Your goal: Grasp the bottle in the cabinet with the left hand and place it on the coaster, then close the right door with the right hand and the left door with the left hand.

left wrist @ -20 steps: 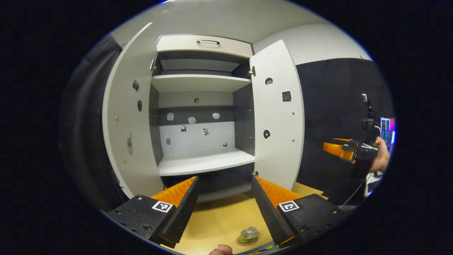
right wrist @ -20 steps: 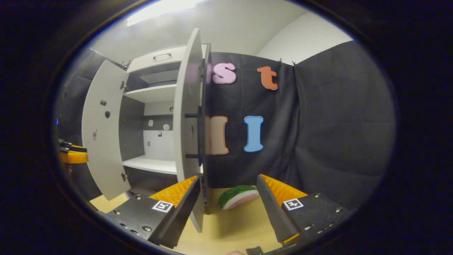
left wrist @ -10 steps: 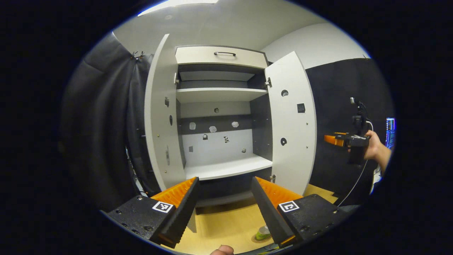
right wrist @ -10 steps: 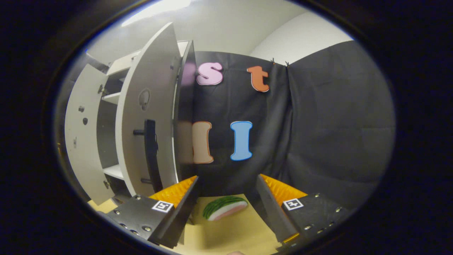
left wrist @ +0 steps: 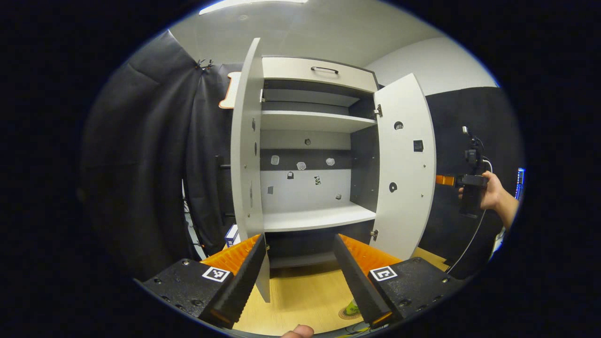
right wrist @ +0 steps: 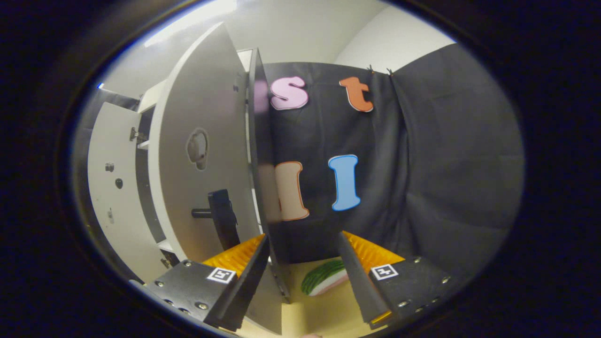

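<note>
On the pale wooden bench (left wrist: 300,300) of a black-draped booth, the bottle (left wrist: 351,308) already stands on its coaster (left wrist: 348,314), peeking out beside the left claw (left wrist: 300,277), whose jaws gape wide and hold nothing. Over the past second the left claw has swung from facing the shelves squarely to sighting along the edge of the left door (left wrist: 245,155), while the right claw (right wrist: 303,277), likewise wide and empty, has slipped from the edge of the right door (right wrist: 202,159) round to its outer face, near the dark handle (right wrist: 220,218). Beyond, the cabinet (left wrist: 310,141) shelves lie bare. With placement apparently done, the right door's closing push looks imminent.
</note>
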### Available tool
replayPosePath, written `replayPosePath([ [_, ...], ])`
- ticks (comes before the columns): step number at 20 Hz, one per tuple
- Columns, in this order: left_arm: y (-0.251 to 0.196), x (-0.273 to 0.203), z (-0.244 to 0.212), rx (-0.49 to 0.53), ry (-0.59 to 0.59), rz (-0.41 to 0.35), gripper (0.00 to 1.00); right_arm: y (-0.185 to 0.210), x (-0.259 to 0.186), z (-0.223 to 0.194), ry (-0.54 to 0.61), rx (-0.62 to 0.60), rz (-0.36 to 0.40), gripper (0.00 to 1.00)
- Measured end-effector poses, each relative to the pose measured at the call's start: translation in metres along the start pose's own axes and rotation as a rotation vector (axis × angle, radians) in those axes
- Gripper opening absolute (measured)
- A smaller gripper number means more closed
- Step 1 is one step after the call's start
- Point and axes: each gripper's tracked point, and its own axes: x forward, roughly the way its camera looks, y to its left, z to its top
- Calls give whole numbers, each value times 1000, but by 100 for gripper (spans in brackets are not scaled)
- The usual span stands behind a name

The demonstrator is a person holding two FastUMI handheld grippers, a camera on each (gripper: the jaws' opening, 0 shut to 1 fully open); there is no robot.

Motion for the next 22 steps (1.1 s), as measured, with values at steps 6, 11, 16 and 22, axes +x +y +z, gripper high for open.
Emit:
replayPosePath([
  [6, 17, 4, -2, -65, 0, 21, 93, 41, -7, -4, -24, -65, 81, 86],
  [11, 23, 6, -1, -52, -18, 29, 93, 65, -8, -5, -52, -63, 93, 86],
  [16, 23, 13, 6, -43, -35, 31, 93, 66, -10, -7, -43, -45, 72, 92],
  [22, 34, 18, 21, -41, -77, 56, 93, 86, -6, -7, -48, -53, 83, 92],
])
